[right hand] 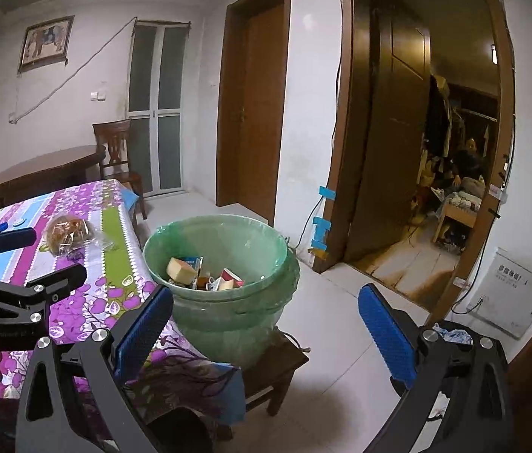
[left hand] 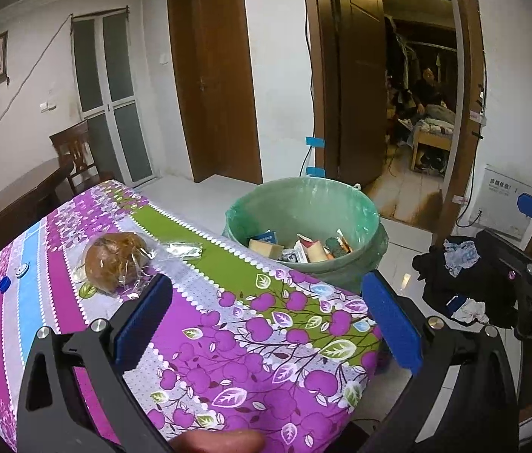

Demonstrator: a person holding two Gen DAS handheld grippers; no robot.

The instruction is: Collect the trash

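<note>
A: What's nearest?

B: Both tools gape, holding nothing. The left tool (left hand: 266, 317) hovers over the counter draped in purple floral cloth (left hand: 251, 343); the right tool (right hand: 266, 330) hangs off its edge.

A: And the trash?

B: A round brown bun in crinkled clear wrap (left hand: 117, 266) lies ahead-left, nearer the left tool. Beyond, off the counter's far edge, stands the green-lined plastic bin (left hand: 305, 204), partly filled.

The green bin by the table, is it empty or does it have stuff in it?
Partly filled: the green bin holds cartons and scraps at the bottom, well below its rim.
</note>
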